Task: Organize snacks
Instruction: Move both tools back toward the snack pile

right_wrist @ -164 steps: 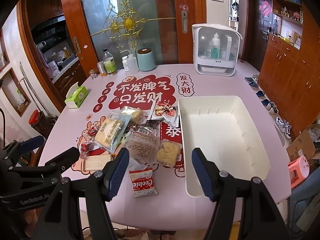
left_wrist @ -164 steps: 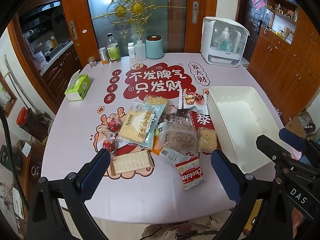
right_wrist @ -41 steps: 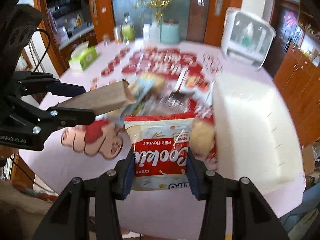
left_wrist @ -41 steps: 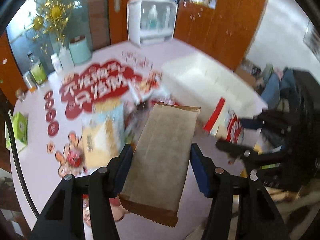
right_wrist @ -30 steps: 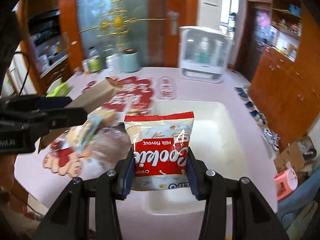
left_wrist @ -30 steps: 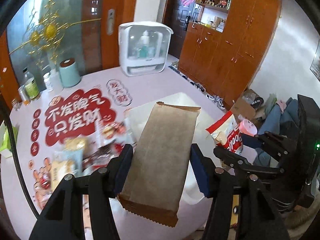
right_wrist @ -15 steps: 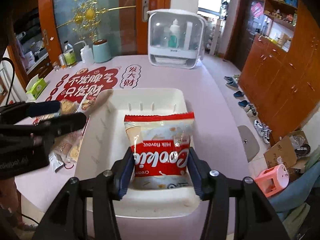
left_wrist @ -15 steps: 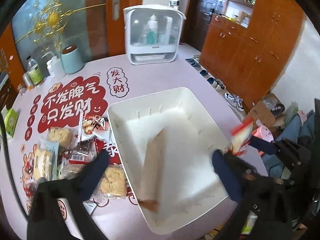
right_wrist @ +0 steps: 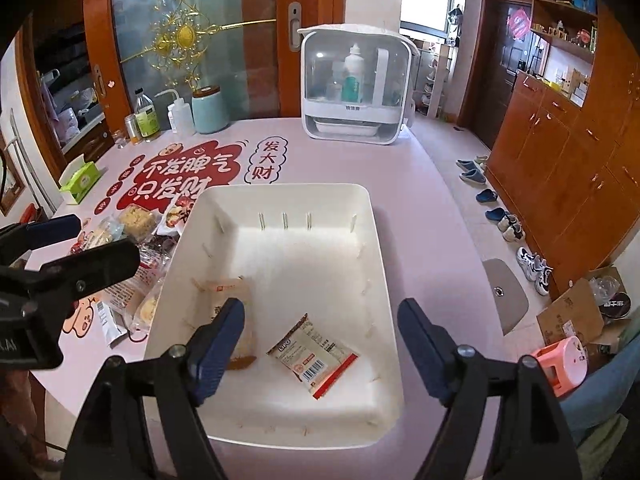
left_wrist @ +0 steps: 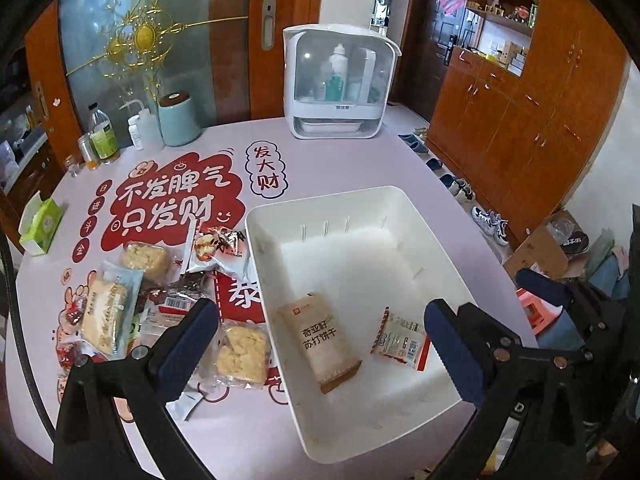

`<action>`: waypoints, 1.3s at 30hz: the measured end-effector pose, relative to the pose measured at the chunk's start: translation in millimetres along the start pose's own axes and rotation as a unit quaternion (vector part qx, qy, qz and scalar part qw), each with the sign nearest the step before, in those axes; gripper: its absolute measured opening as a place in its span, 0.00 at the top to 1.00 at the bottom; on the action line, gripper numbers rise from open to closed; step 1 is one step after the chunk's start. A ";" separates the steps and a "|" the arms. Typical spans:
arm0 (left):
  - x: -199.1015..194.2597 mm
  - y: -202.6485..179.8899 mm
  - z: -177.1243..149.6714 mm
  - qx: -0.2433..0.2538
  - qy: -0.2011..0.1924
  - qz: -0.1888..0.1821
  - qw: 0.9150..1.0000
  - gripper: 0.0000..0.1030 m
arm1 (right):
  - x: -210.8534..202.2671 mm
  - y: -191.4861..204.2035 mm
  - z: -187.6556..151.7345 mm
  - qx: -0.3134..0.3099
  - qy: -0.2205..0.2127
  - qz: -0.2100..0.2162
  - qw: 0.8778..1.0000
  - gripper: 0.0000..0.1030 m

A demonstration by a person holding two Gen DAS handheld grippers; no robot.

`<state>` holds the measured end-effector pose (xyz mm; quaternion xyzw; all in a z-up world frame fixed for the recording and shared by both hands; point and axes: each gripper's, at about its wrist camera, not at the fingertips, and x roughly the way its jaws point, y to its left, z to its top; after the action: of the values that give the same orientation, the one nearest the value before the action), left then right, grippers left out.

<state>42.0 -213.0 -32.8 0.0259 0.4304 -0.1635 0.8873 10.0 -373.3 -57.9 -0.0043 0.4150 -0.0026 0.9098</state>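
Left gripper (left_wrist: 320, 344): fully spread, nothing between the jaws; it hangs above the near-left part of the bin.
Right gripper (right_wrist: 320, 344): jaws opening, nothing held between them; the cookie packet lies free on the bin floor below.
Table (left_wrist: 340, 160): round, with a pink printed cover; it carries the bin on the right and the loose snacks on the left.
Bin (left_wrist: 372, 192): white, rectangular, open-topped; the far half of its floor is bare.
Snack pile (left_wrist: 160, 280): several wrapped items lie on the table just left of the bin, some overlapping, some near its left wall.
Brown cracker pack (left_wrist: 320, 340): flat on the bin floor, near-left.
Cookie packet (right_wrist: 314, 354): flat on the bin floor, to the right of the brown pack, label side down.
Step in hand: release of the first two snacks into the bin; judged as complete or nearly so.
Next move: both grippers travel left to the pile; each needs one single wrapper taken by an edge, separated from the overlapping neighbours, with light pressure on the crumbly cakes.
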 end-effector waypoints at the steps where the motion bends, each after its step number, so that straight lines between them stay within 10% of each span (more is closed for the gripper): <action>1: -2.8 0.7 -0.7 -0.003 -0.001 0.000 1.000 0.01 | -0.8 0.4 -0.1 0.002 -0.001 0.001 1.000 0.23; 19: -40.8 34.1 -19.4 -0.036 0.007 0.052 0.998 0.01 | -20.6 13.8 -5.3 0.025 0.002 0.032 0.999 0.23; 39: -90.0 163.4 -53.8 -0.085 0.005 0.124 0.989 0.06 | -24.5 119.7 13.1 -0.012 -0.017 0.088 0.996 0.28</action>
<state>0.6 -24.4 -12.6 0.0048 0.4406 -0.0146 0.8976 4.0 -253.3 -32.1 0.0210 0.3978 0.0826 0.9135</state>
